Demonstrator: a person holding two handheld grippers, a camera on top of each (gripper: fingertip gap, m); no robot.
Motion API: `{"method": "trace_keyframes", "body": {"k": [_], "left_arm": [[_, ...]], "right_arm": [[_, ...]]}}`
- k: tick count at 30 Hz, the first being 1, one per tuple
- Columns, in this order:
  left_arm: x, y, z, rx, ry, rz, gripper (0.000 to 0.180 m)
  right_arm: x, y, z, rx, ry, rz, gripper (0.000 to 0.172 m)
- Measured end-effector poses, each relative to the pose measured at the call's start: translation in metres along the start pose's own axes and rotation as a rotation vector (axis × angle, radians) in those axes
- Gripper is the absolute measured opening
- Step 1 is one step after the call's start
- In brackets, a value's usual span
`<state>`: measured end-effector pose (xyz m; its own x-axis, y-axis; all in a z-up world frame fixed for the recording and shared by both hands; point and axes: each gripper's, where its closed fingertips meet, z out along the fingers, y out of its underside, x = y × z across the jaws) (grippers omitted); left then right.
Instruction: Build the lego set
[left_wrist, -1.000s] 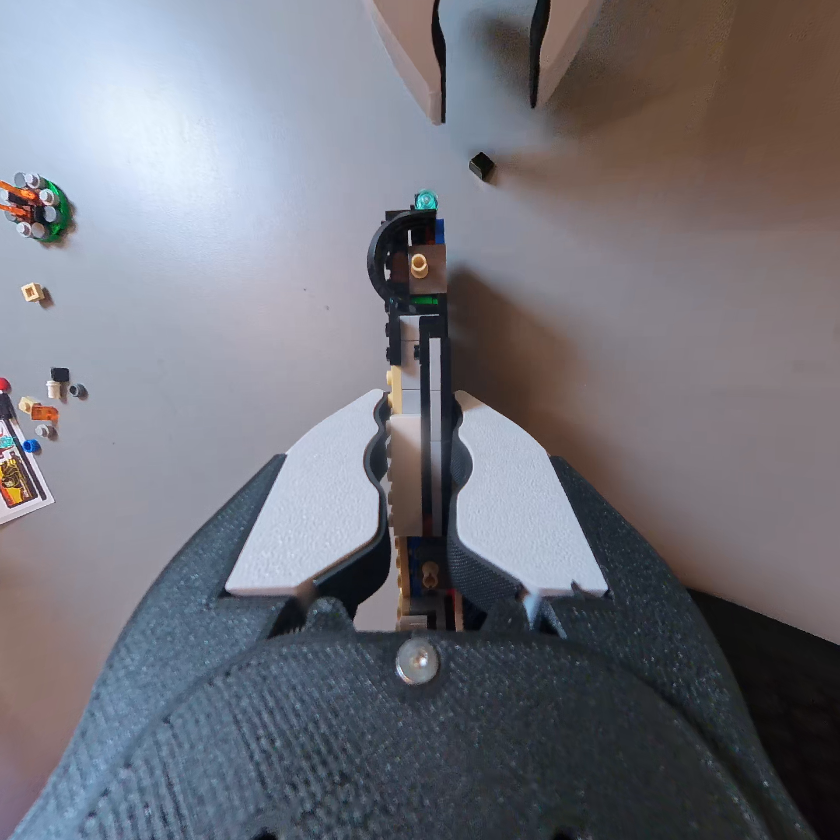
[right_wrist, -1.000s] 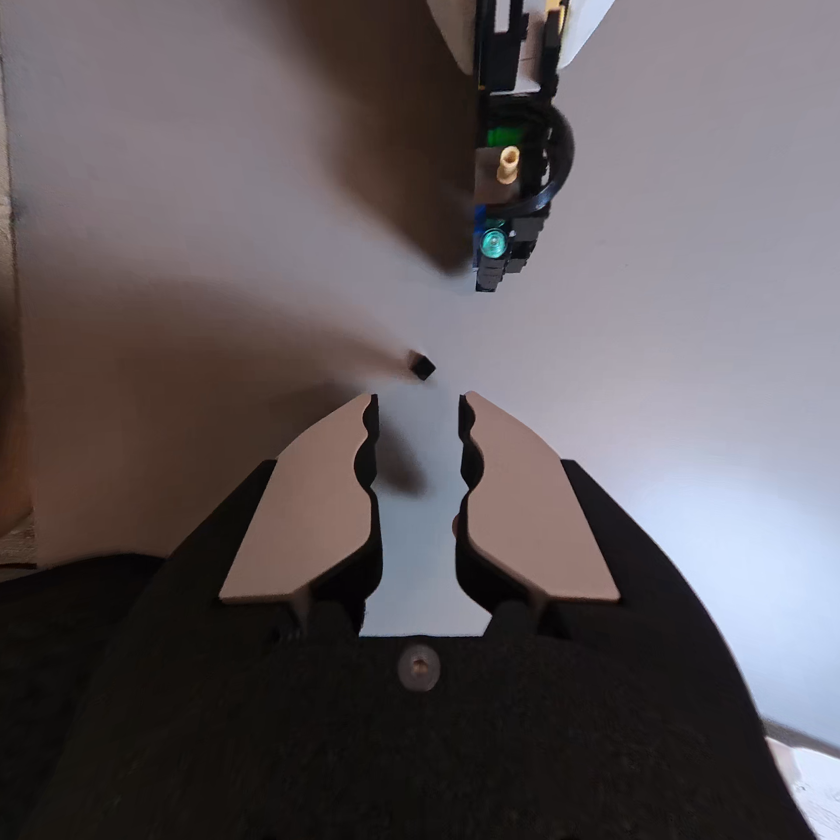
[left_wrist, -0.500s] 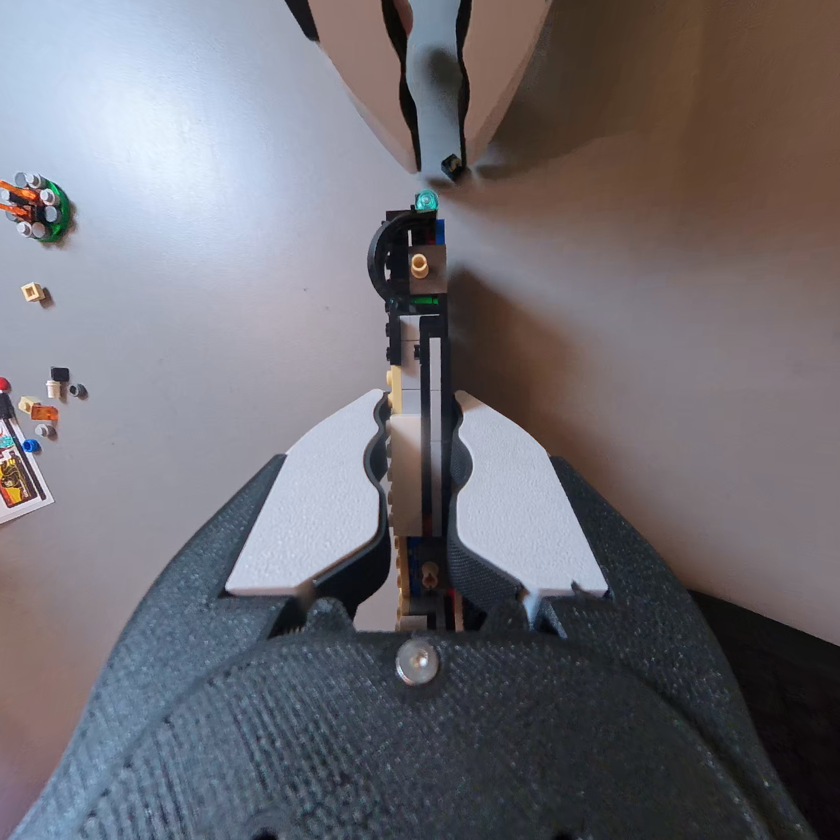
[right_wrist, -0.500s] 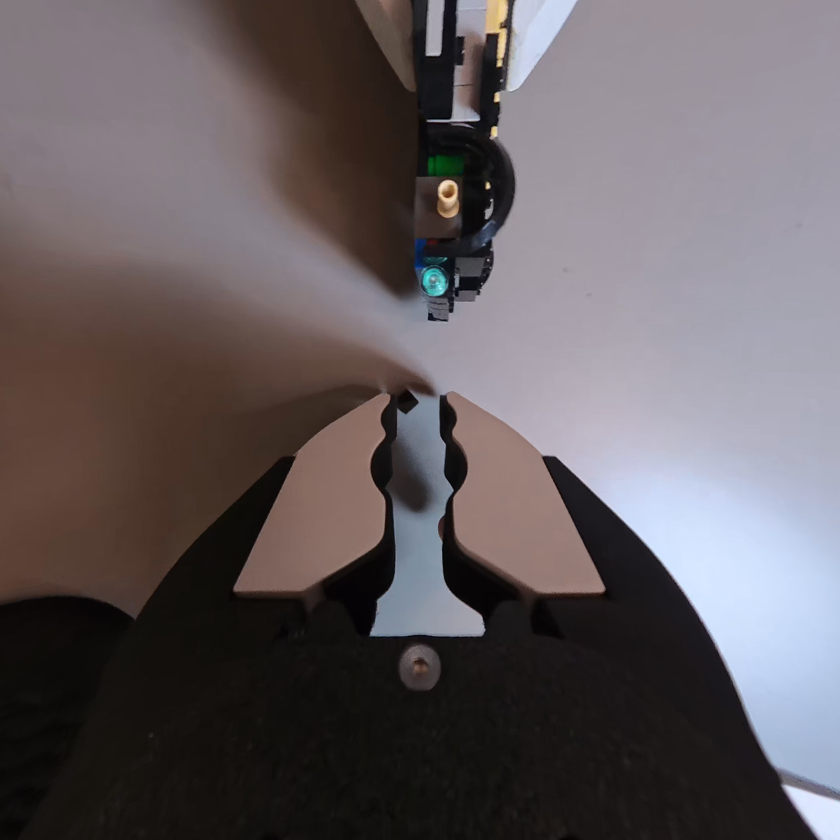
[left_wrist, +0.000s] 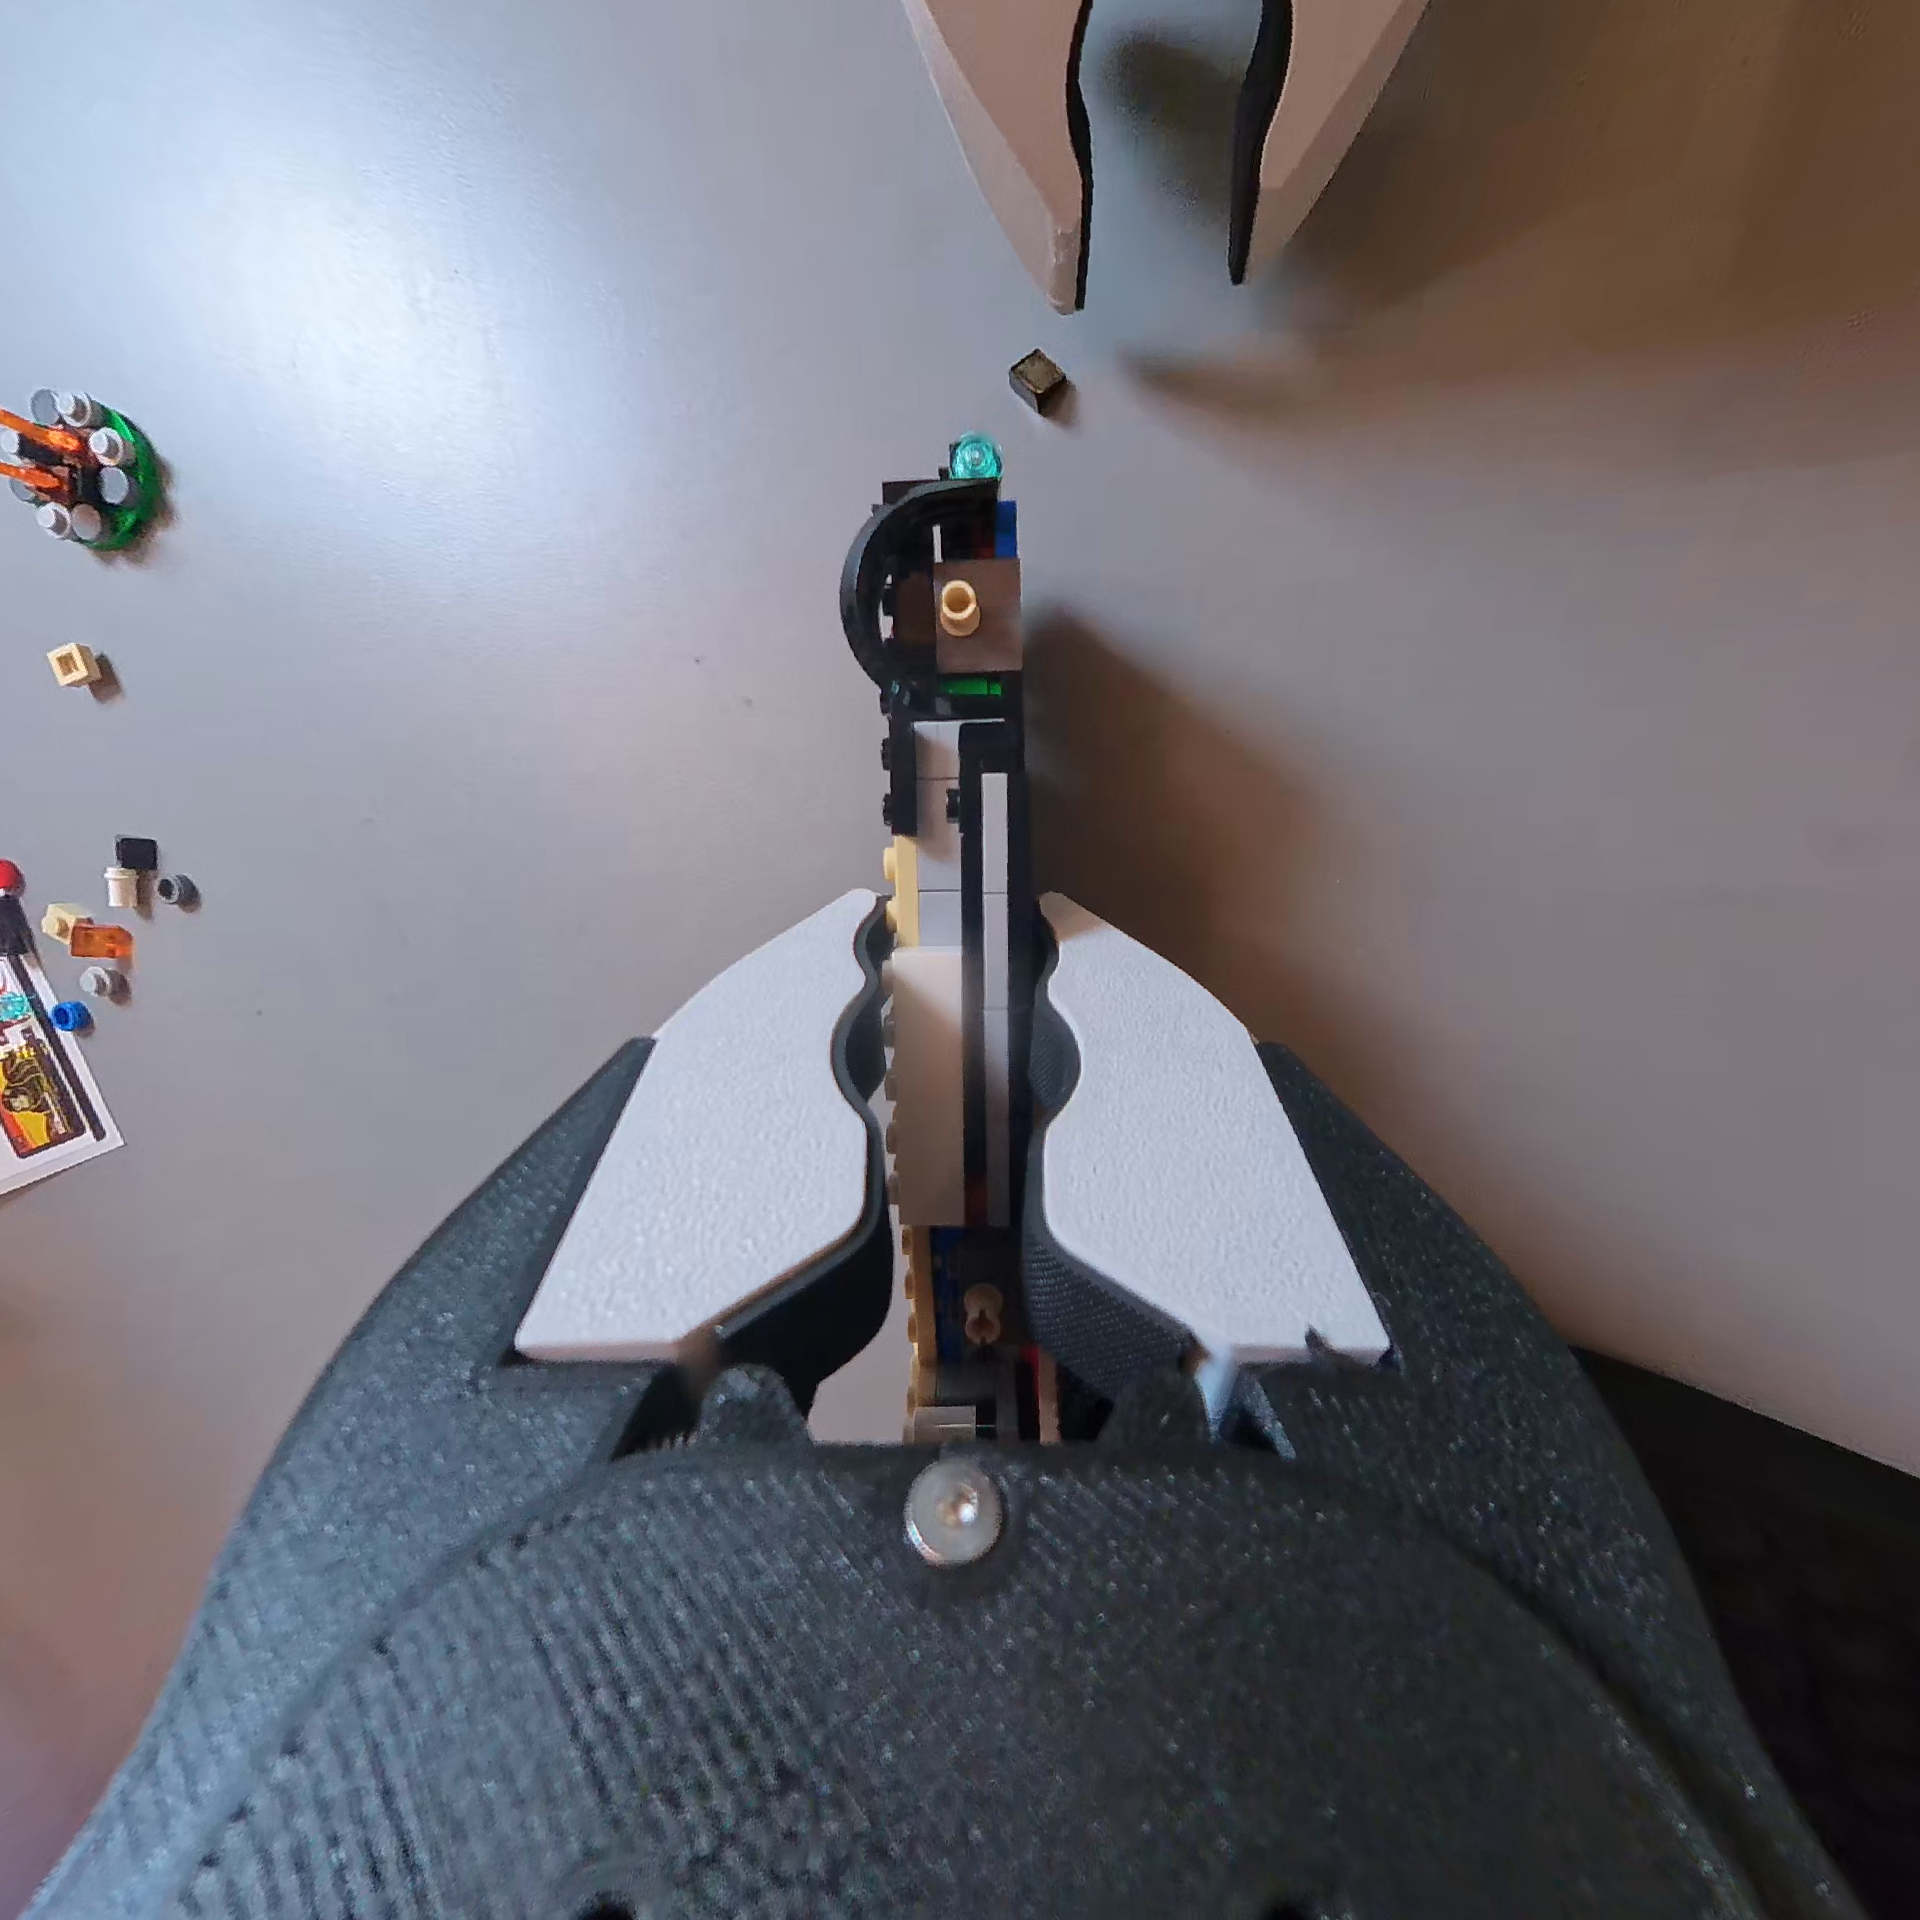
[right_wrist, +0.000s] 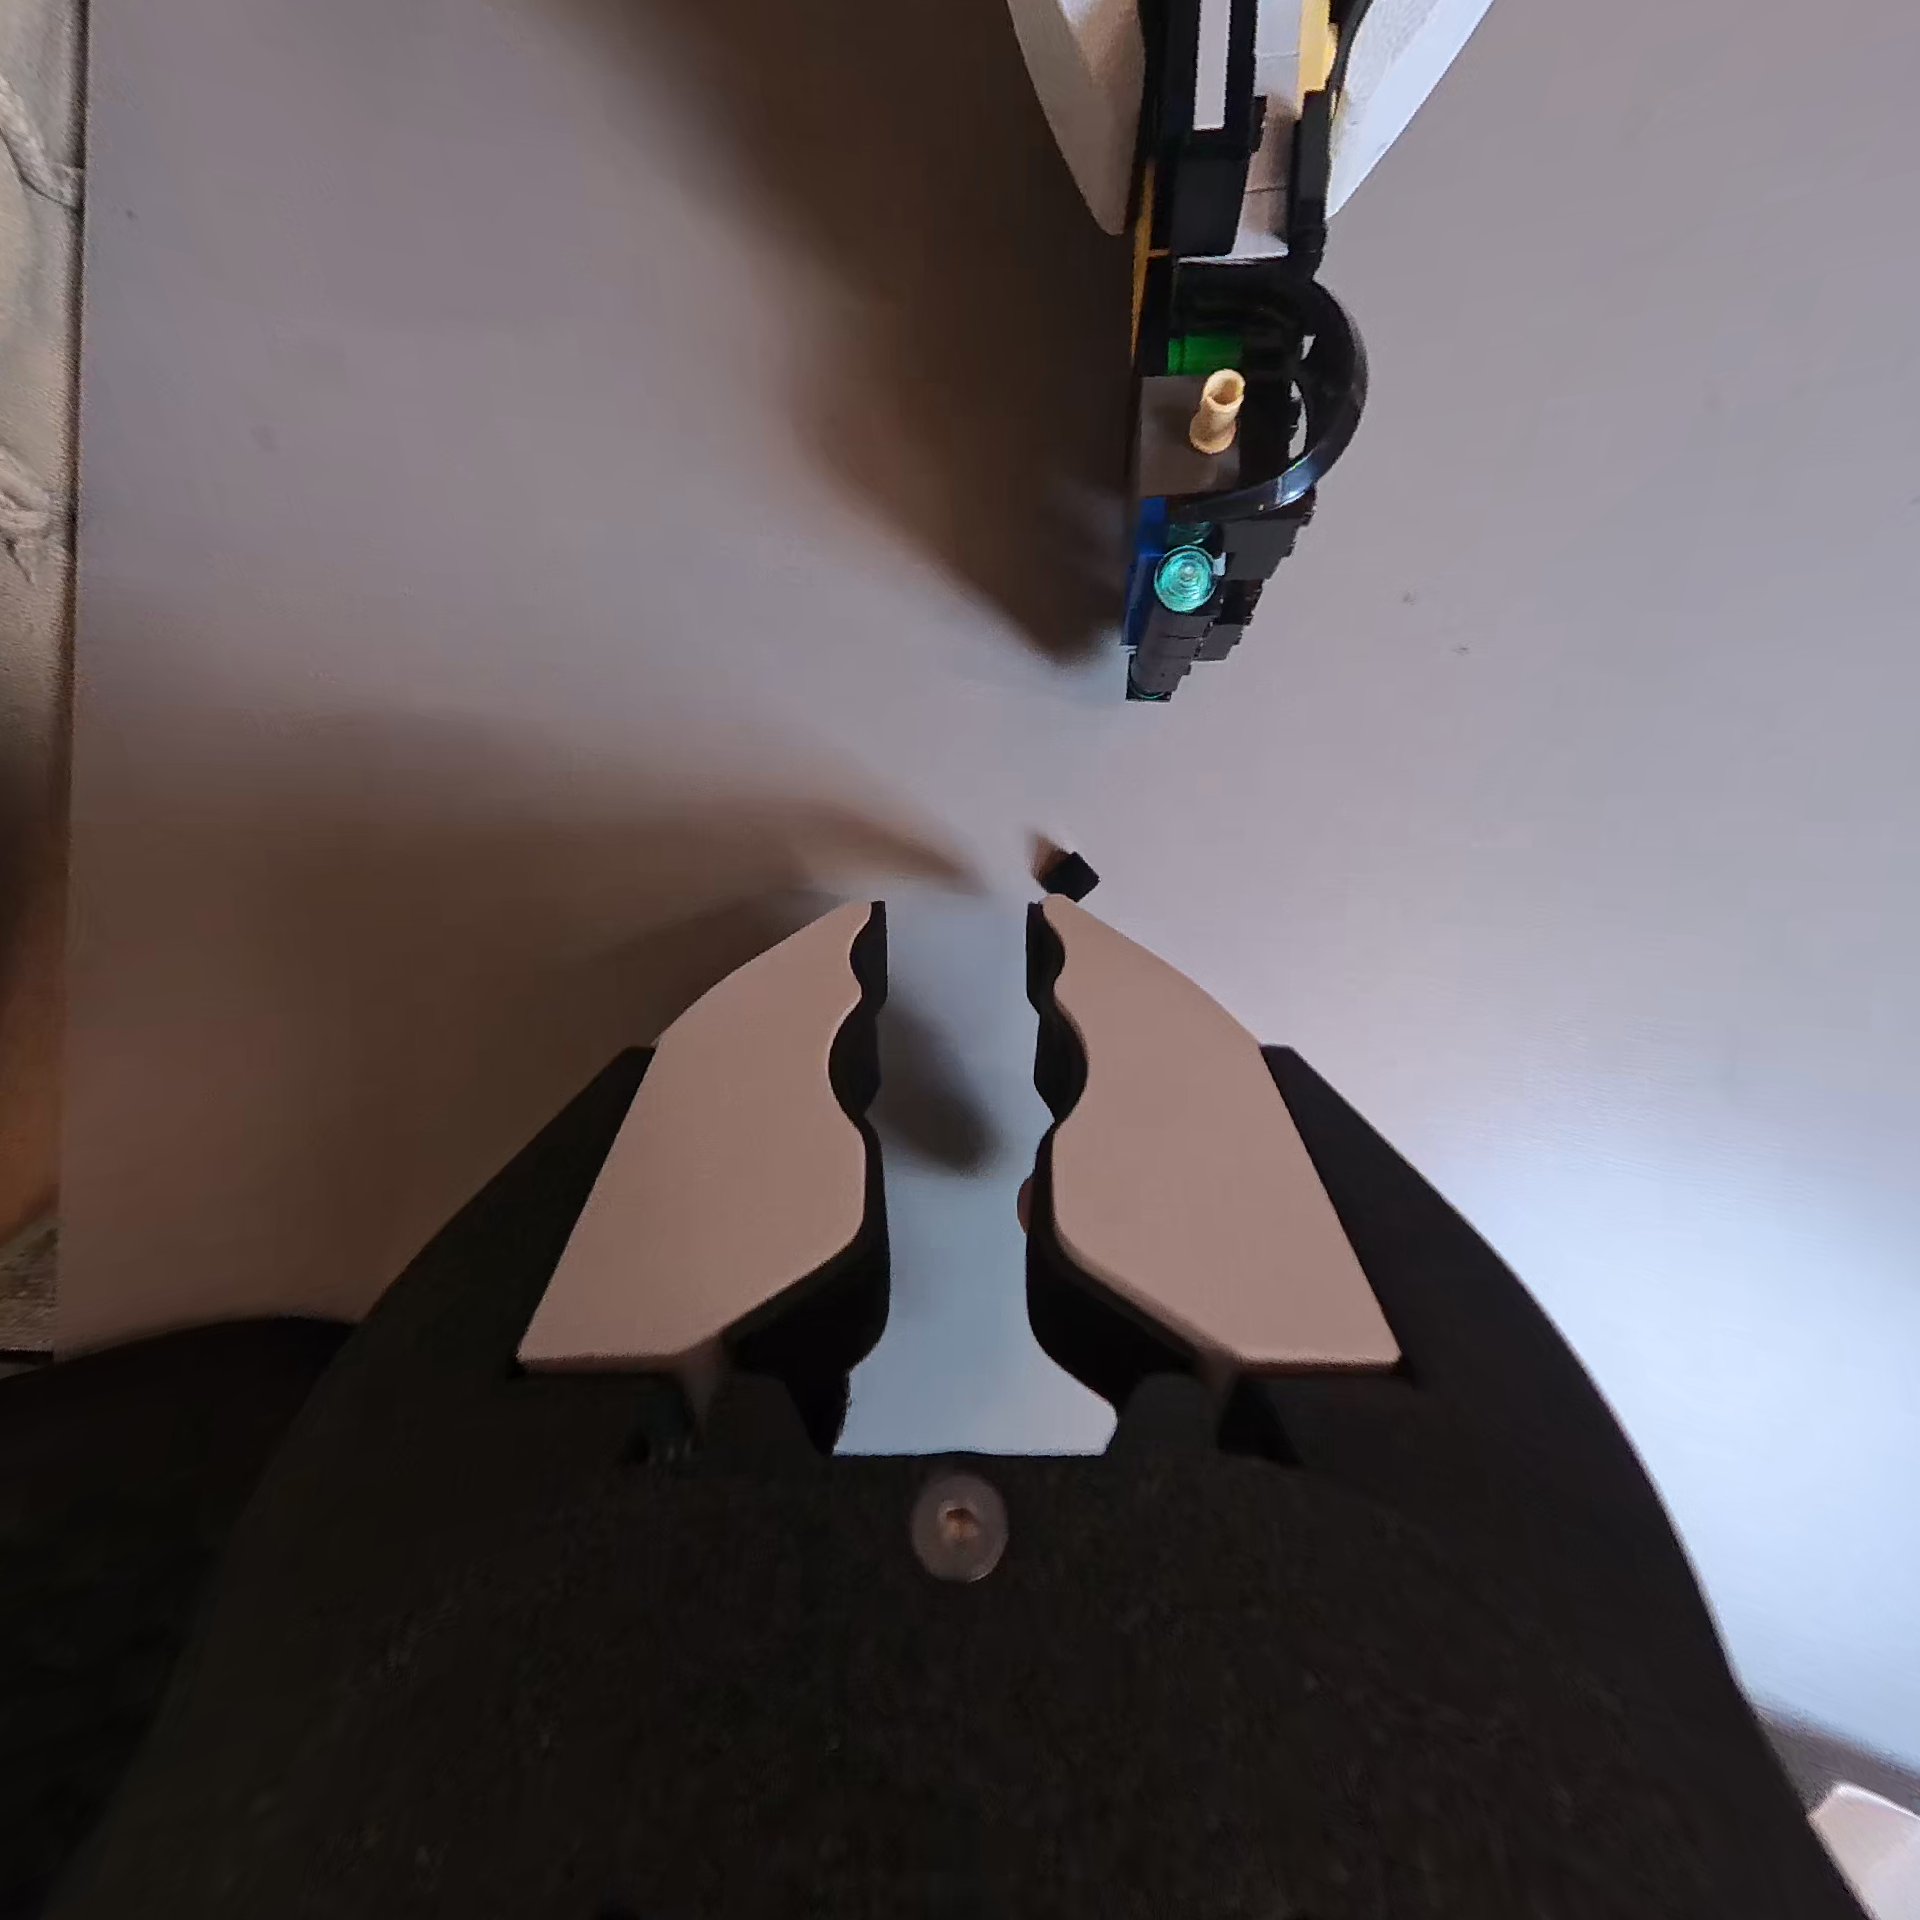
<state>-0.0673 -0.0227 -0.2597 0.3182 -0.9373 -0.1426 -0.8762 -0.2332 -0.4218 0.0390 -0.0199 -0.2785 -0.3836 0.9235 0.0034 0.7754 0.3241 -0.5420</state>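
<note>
My left gripper (left_wrist: 961, 925) is shut on a long brick model (left_wrist: 956, 831), black and white with a tan strip, a black arch and a teal round stud at its far end. The model also shows in the right wrist view (right_wrist: 1226, 416), held by the left gripper at the top. A small black piece (left_wrist: 1039, 376) lies on the grey table just beyond the model's tip. My right gripper (right_wrist: 956, 914) is open and empty. The black piece (right_wrist: 1068, 873) lies just ahead of its right fingertip (right_wrist: 1049, 920), outside the jaws. In the left wrist view the right gripper (left_wrist: 1158, 281) hangs at the top.
Loose small bricks (left_wrist: 114, 914) lie at the left of the grey table (left_wrist: 416, 312), with a green round assembly (left_wrist: 83, 468), a tan piece (left_wrist: 75, 665) and a printed sheet (left_wrist: 42, 1091). A dark cloth (left_wrist: 1766, 1455) lies at the lower right. My hands' fingertips stand some 11 cm from each other.
The right gripper's jaws narrowed around the small black piece, then widened and drew back without it. The piece stays on the table, shifted a little. The left gripper and model have not moved.
</note>
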Motion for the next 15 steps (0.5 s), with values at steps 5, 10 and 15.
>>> {"method": "trace_keyframes", "body": {"k": [5,10,15], "left_arm": [[0.0,0.0,0.0,0.0,0.0,0.001,0.024],[0.0,0.0,0.0,0.001,0.0,0.001,0.024],[0.0,0.0,0.0,0.003,0.001,0.001,0.024]], "right_arm": [[0.014,-0.006,0.002,0.02,0.031,-0.004,0.023],[0.022,-0.006,0.011,-0.009,0.005,-0.035,0.016],[0.02,-0.003,0.012,-0.022,-0.035,-0.031,0.011]]}}
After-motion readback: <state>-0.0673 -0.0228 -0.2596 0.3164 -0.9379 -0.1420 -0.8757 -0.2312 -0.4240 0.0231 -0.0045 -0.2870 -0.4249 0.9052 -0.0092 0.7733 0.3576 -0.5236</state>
